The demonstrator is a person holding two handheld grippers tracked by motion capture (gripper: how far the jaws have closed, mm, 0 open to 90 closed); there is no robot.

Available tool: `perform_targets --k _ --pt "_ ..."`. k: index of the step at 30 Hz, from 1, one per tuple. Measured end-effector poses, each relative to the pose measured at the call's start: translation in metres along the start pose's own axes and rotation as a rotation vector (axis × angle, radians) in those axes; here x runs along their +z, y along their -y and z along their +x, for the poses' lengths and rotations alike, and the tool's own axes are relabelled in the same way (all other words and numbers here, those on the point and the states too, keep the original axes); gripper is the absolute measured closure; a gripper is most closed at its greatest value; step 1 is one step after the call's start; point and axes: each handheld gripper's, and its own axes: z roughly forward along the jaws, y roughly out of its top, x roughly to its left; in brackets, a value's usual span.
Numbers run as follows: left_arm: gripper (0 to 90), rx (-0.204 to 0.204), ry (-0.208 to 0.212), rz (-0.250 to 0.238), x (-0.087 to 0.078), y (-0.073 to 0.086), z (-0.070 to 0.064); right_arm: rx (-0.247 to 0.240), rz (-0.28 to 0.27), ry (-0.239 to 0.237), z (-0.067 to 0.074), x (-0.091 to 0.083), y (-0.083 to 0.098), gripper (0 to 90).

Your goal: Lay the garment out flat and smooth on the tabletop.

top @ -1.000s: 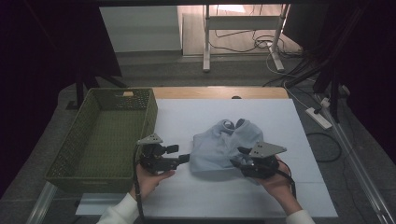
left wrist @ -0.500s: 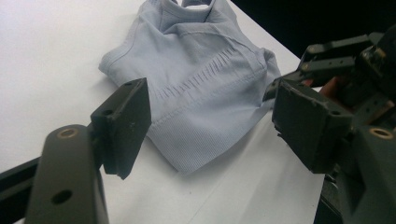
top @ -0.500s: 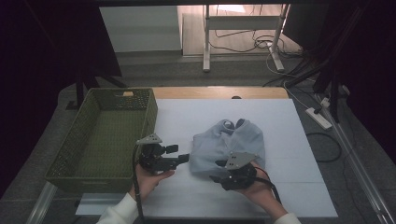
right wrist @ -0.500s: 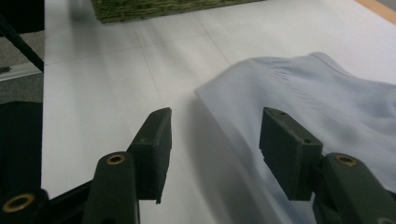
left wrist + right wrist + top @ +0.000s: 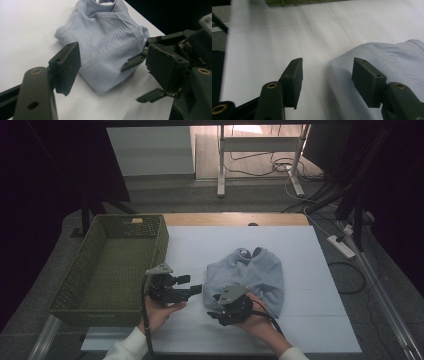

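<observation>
The step in hand looks like the approach to a grasp on the pale blue, ribbed, folded cotton garment (image 5: 250, 277), which lies on the white tabletop (image 5: 320, 320), right of the olive-green woven plastic basket (image 5: 107, 270) and apart from it. The right claw (image 5: 216, 312) sits low at the garment's near left corner — its jaws have just been opening, and nothing is pinched between them. The left claw (image 5: 192, 287) hovers just left of the cloth, jaws apart and empty. Next, I judge, the right claw must slide one jaw under the folded edge (image 5: 342, 67) and close — lifting all layers together. Count: one garment, one basket, two claws.
</observation>
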Motion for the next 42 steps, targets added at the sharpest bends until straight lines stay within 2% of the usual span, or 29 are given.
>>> perform_targets --k 5,10,22,26,28,34,37,42 --pt "27.8 0.002 0.002 0.002 0.001 0.000 -0.001 -0.003 0.029 0.051 -0.007 0.012 0.000 40.5" --pt "27.8 0.000 0.001 0.000 0.000 0.000 -0.001 0.024 0.054 0.053 -0.015 0.019 0.004 39.7" --pt "27.6 0.003 0.003 0.005 0.000 0.000 -0.001 0.046 0.113 0.045 -0.021 0.036 0.009 39.8" --pt "27.6 0.000 0.003 0.004 0.000 0.000 0.000 0.084 0.118 0.039 -0.027 0.040 0.009 40.6" --pt "27.6 -0.001 0.002 0.003 -0.001 0.000 0.000 0.095 0.121 0.042 -0.028 0.041 0.009 43.4" --pt "27.6 0.005 0.003 0.004 -0.001 0.000 -0.001 0.115 0.130 0.077 -0.036 0.038 0.009 70.1" --pt "27.6 0.005 0.003 0.005 0.000 0.000 -0.001 0.102 0.133 0.080 -0.038 0.037 0.009 80.8" --pt "27.6 0.005 0.005 0.008 0.001 0.000 -0.002 0.089 0.146 0.071 -0.038 0.034 0.008 83.7"
